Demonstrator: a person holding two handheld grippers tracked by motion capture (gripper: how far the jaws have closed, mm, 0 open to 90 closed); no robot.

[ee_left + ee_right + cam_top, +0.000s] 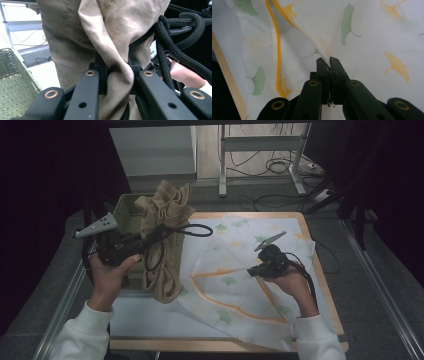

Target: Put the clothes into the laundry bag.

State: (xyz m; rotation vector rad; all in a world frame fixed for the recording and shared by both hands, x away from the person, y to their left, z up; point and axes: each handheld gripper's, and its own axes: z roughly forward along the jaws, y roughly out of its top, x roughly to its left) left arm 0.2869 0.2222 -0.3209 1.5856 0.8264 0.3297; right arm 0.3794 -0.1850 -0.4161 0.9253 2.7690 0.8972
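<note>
High view — left gripper [142, 240] clamps beige cloth [167, 245], right gripper [251, 270] pinches leaf-print sheet [235, 285]

Green woven basket [129, 212] half hidden behind the hanging tan cloth [165, 245]; contents unseen.

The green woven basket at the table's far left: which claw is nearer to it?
Left. The left claw holds the tan cloth up right beside the green woven basket; the right claw pinches the white leaf-print sheet, farther away.
</note>
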